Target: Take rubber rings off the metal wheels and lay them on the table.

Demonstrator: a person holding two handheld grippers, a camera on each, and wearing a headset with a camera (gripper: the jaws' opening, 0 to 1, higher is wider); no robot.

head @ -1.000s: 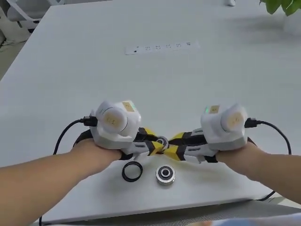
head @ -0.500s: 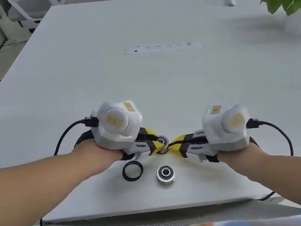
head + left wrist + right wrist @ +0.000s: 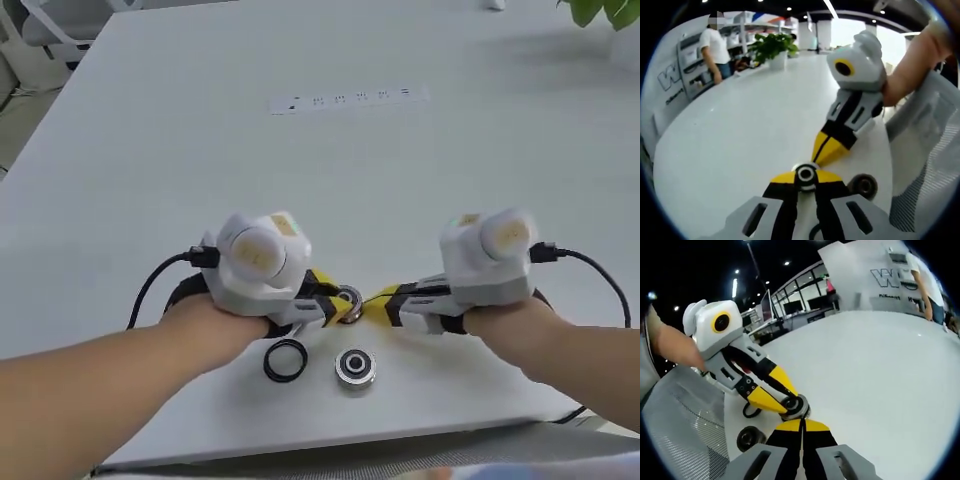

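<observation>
Tabletop [image 3: 200, 150]: wheel [image 3: 805, 174] clamped between left fingers [image 3: 782, 178].

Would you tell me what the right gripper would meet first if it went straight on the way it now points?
Almost at once the metal wheel that the left gripper clamps, just ahead of the right gripper; its shut tips may already touch it.
</observation>
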